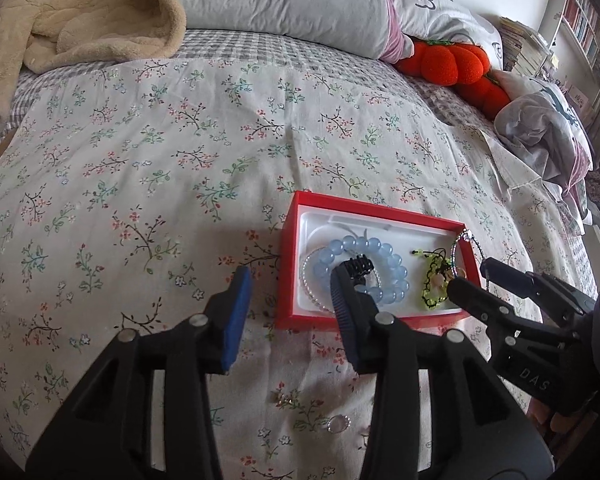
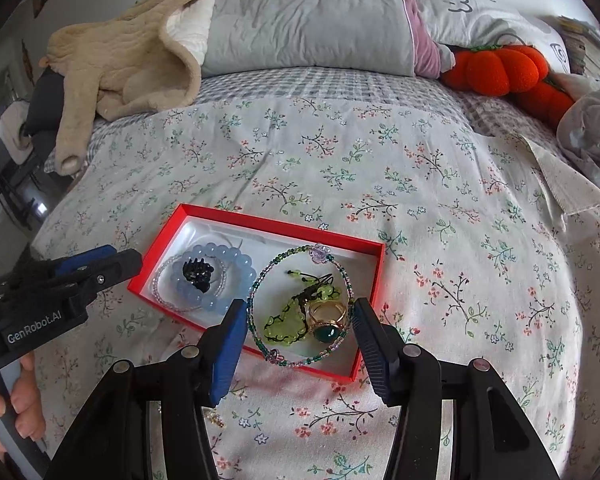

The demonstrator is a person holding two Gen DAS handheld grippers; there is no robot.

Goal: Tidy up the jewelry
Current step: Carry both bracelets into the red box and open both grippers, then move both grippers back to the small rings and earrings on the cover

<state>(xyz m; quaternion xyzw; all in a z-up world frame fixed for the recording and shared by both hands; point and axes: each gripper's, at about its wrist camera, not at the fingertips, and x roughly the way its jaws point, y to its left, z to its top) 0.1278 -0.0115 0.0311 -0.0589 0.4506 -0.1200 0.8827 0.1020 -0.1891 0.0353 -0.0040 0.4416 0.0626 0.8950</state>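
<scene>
Right wrist view: the red box (image 2: 364, 308) lies on the floral quilt (image 2: 380, 160), and nearly all the jewelry sits inside it. At one end rests the blue bracelet (image 2: 236, 264) with a black clip (image 2: 198, 273) in its middle and a thin clear strand (image 2: 168, 300) around it. At the other end a beaded necklace (image 2: 260, 280) loops round a green bracelet (image 2: 278, 328) and a gold ring (image 2: 326, 322) with a green stone.

The right gripper (image 2: 298, 332) hangs over that end, jaws apart with nothing between the pads. The left gripper (image 1: 290, 312) is also apart and empty, one finger (image 1: 342, 300) over the blue bracelet, the other (image 1: 236, 312) outside the box wall.

A small ring (image 1: 339, 424) lies loose on the quilt, near the camera, and looks like the piece left to put away. It should be light, hard and slick; the quilt is soft, so it may sink or skate if pressed. I would pinch it across its band, pads low and square. The beaded strands are limp and will snag if dragged
</scene>
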